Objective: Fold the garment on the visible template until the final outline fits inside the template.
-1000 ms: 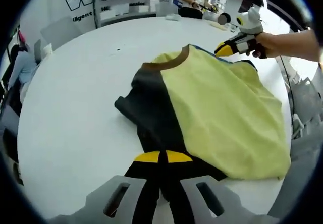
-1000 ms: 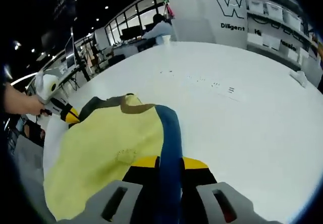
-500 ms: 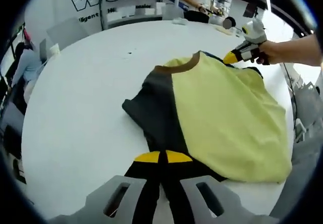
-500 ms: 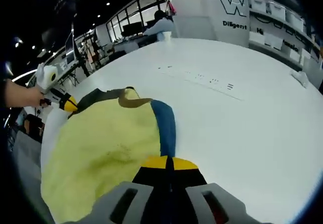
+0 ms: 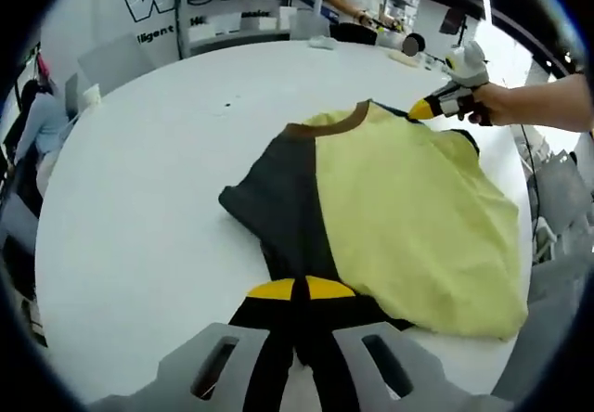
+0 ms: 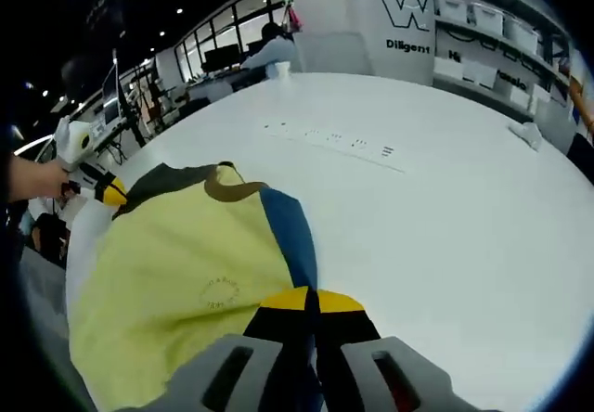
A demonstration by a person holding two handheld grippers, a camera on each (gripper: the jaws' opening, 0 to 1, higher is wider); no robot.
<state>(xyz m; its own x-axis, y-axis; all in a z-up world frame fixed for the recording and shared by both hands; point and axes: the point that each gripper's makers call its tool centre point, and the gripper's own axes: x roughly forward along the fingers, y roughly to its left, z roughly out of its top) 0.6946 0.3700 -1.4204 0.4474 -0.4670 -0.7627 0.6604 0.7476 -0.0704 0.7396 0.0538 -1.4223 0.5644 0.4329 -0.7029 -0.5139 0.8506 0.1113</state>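
A yellow garment (image 5: pixel 399 208) with a brown collar (image 5: pixel 329 124) lies on the white round table (image 5: pixel 139 208). My left gripper (image 5: pixel 295 289) is shut on its dark grey sleeve side (image 5: pixel 278 199) at the near edge. Across the garment, my right gripper (image 5: pixel 419 109), held in a hand, pinches the far corner. In the right gripper view the garment (image 6: pixel 186 263) spreads out to the left, and my right gripper (image 6: pixel 304 299) is shut on its blue side strip (image 6: pixel 288 231). My left gripper (image 6: pixel 113 192) shows at the garment's far left corner.
Small printed marks (image 6: pixel 325 138) run across the table (image 6: pixel 436 217) beyond the garment. Shelves with white boxes (image 5: pixel 241 18) and a wall with a "W" logo stand behind. People sit at the back (image 6: pixel 269 50). The table edge (image 5: pixel 520 338) runs close to the garment's right side.
The right gripper has come down and the blue strip now lies flatter on the table. The yellow panel has smoothed out a little. My left gripper keeps its hold in the same spot.
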